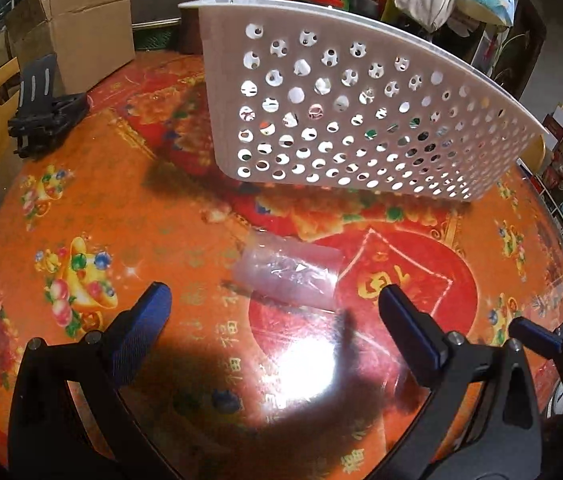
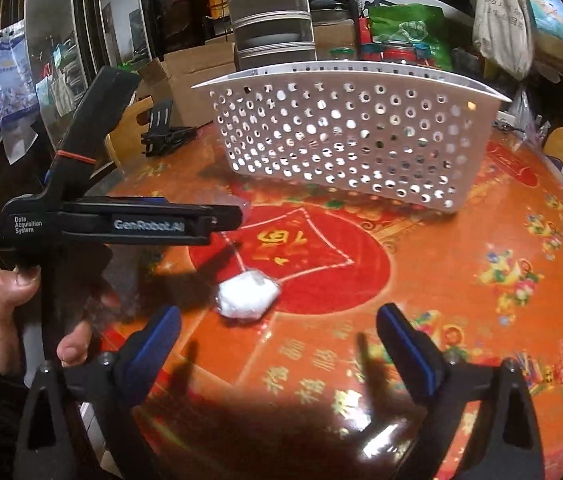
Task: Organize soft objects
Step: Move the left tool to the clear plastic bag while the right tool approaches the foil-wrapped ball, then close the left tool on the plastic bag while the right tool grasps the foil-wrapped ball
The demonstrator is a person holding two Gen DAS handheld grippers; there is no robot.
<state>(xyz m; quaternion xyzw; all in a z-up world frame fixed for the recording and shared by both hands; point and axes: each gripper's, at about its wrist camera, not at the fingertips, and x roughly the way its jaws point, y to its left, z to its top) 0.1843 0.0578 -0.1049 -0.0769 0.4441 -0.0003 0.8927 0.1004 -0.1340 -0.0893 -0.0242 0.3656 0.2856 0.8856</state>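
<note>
Task looked barely begun: the white wad in clear wrap [image 2: 248, 295] lay on the table [image 2: 461, 280], just ahead of the right gripper [image 2: 277, 338], and the clear plastic packet [image 1: 287, 276] lay ahead of the left gripper [image 1: 275, 308]. Both claws were wide and held nothing. Neither item was in the perforated white basket [image 2: 345, 140]. Count: two soft items, one basket, two grippers; basket contents unclear.

left tongs [image 1: 273, 300]: black arms, blue pads, silver screws | right tongs [image 2: 277, 328]: same | lettering "GenRobot.AI"
</note>
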